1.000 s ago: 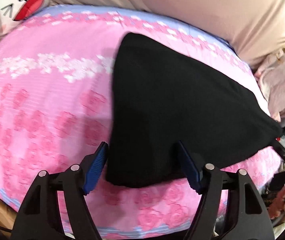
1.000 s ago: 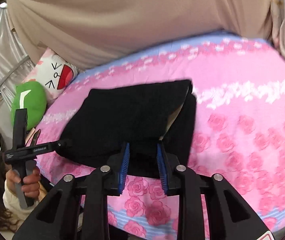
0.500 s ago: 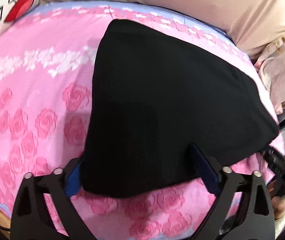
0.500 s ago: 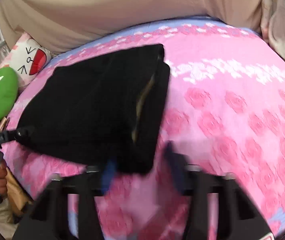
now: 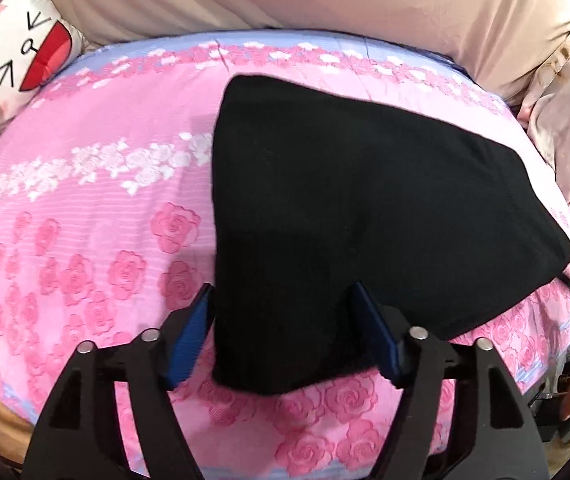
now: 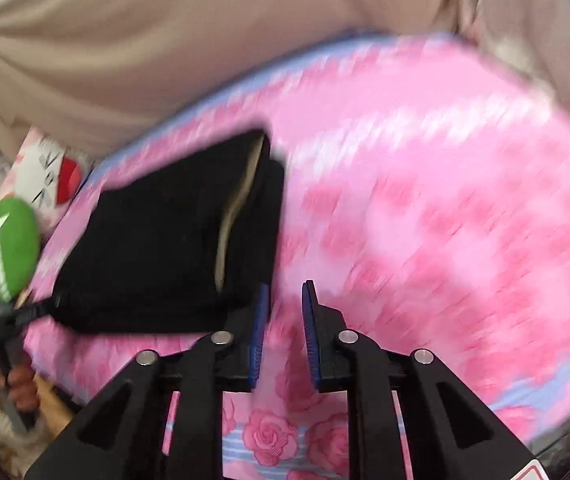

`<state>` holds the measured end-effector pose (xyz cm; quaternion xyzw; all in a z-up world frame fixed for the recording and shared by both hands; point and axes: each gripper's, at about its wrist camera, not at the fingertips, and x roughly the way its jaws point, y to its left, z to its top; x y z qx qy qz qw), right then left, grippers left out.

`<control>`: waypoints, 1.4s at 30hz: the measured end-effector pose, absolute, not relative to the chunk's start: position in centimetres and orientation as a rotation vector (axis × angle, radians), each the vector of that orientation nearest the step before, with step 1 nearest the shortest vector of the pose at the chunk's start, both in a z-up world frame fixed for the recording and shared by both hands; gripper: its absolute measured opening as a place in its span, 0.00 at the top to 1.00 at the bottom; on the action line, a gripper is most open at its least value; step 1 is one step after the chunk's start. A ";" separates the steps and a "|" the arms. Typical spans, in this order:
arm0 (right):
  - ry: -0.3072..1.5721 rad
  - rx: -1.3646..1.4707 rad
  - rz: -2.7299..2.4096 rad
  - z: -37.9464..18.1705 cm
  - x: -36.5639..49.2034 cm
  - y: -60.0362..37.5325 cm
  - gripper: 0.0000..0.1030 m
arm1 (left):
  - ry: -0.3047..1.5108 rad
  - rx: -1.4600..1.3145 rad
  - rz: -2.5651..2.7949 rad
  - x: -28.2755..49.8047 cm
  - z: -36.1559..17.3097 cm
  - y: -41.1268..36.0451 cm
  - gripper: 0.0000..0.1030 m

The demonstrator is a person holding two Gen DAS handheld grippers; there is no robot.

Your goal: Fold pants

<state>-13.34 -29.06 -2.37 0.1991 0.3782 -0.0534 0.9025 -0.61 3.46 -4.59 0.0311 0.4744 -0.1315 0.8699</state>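
Left gripper (image 5: 281, 334): we hold it low over the near edge of the bed, blue pads spread wide on either side of the near corner of the pants (image 5: 365, 216); its jaws are closing, the cloth lies between them, and whether either pad touches the fabric we cannot tell

Right gripper (image 6: 283, 334): we hold it just beside the right-hand edge of the pants (image 6: 165, 248), jaws closing with a narrow gap, only the bedsheet (image 6: 425, 208) showing between the pads; nothing grasped; this view is smeared by motion

Pants: black, folded into a flat wedge-shaped stack, lying on the pink rose-print bedsheet (image 5: 85, 248) toward the near side of the bed; a pale inner lining shows along the open edge in the right wrist view

Person's hand (image 6: 9, 380): at the left border of the right wrist view, gripping a black handle

Green cushion (image 6: 15, 244): off the far left corner of the pants, beside a white cushion with a cartoon face (image 5: 29, 60)

Beige fabric (image 5: 325, 4): backdrop behind the bed's far edge
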 end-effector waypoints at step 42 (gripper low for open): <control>0.952 0.125 0.362 -0.9 13.1 -7.1 0.88 | 0.936 -0.006 -0.143 1.1 -3.7 9.7 0.04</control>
